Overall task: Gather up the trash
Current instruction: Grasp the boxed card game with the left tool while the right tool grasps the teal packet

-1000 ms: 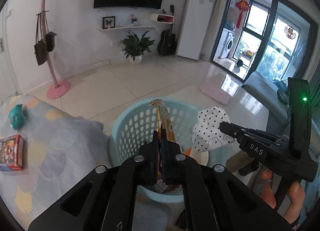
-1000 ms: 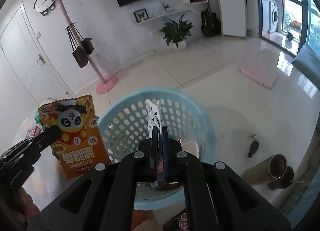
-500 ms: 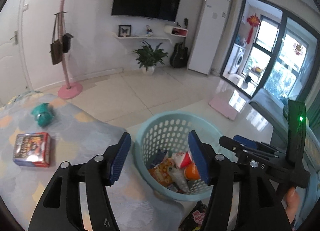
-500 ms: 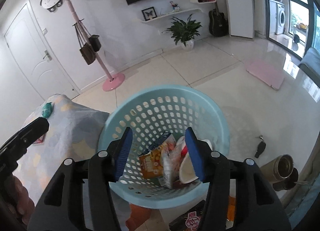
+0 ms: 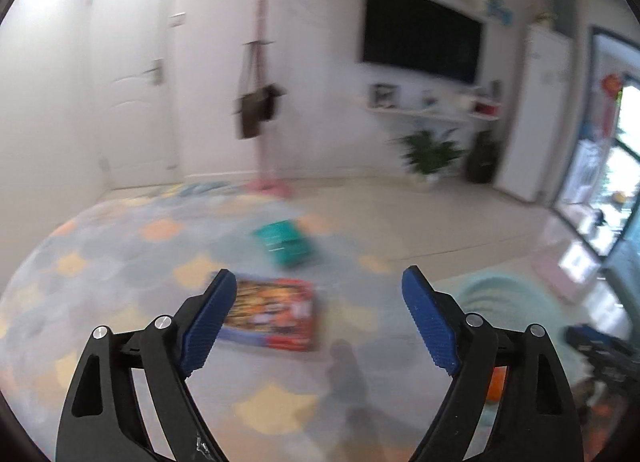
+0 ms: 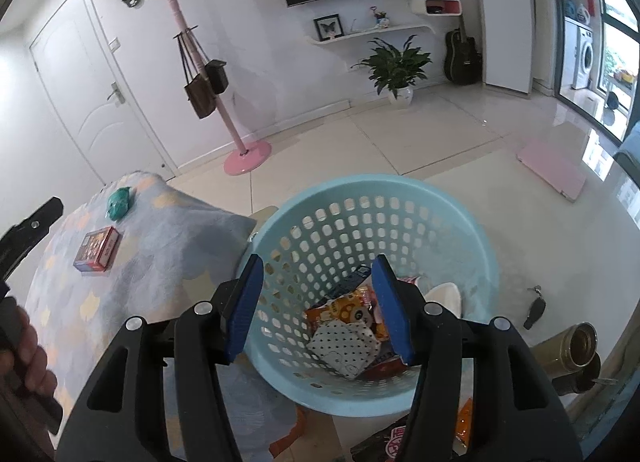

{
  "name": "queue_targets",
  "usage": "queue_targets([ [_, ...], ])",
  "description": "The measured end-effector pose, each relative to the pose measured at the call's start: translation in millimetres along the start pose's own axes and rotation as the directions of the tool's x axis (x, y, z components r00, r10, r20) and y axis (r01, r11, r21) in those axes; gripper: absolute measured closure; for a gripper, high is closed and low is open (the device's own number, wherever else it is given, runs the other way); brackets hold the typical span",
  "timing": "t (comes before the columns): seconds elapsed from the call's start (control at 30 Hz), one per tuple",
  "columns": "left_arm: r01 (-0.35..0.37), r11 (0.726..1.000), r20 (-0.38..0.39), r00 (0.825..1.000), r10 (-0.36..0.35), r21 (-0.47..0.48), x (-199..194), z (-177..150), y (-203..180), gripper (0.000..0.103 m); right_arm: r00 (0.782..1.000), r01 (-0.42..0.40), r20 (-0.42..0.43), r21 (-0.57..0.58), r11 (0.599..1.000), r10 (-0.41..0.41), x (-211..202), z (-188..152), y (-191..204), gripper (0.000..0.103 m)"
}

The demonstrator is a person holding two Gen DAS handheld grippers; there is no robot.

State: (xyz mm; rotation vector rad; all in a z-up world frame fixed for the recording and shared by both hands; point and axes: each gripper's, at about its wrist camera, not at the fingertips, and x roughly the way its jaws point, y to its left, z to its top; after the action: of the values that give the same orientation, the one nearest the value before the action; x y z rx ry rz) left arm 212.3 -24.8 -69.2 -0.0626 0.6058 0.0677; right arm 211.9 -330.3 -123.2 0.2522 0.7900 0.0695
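My right gripper hangs open over the light-blue basket, with nothing between its pads. Inside lie a spotted white paper bag, an orange panda snack bag and other wrappers. My left gripper points at the patterned blanket; its jaws are opening and nothing is between them. Just beyond its fingertips lies a red box, with a teal packet farther off. The right wrist view also shows the box and the packet, left of the basket.
The left wrist view is blurred, with the basket low at its right. On the floor right of the basket lie keys and a metal flask; wrappers lie in front. A pink coat stand and pink mat stand farther off.
Both grippers opened; the snack bag and the spotted bag dropped into the basket. My left gripper swung left, from over the basket to the blanket. The right drew back a little.
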Motion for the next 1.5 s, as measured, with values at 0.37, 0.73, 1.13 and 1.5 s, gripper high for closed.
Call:
queue_targets([
  [0.37, -0.16, 0.976, -0.188, 0.964, 0.187, 0.15, 57.2, -16.9, 12.0, 0.019, 0.999, -0.036, -0.017, -0.061, 0.997, 0.035, 12.3, 5.8, 36.1, 0.05],
  [0.73, -0.193, 0.981, -0.241, 0.953, 0.183, -0.017, 45.0, -17.2, 94.7, 0.019, 0.996, -0.078, -0.038, -0.106, 0.991, 0.074, 24.1, 5.7, 66.5, 0.05],
  [1.13, -0.019, 0.937, -0.204, 0.977, -0.056, -0.35, 36.1, -5.5, 177.8, 0.022, 0.982, -0.188, -0.032, -0.27, 0.944, 0.186, 34.7, 27.3, 166.2, 0.05],
  [1.5, -0.162, 0.971, -0.255, 0.96, 0.114, -0.174, 85.6, 13.4, 136.3, 0.03, 0.96, -0.281, -0.11, -0.352, 0.893, 0.258, 90.0, 64.1, 246.8, 0.05],
])
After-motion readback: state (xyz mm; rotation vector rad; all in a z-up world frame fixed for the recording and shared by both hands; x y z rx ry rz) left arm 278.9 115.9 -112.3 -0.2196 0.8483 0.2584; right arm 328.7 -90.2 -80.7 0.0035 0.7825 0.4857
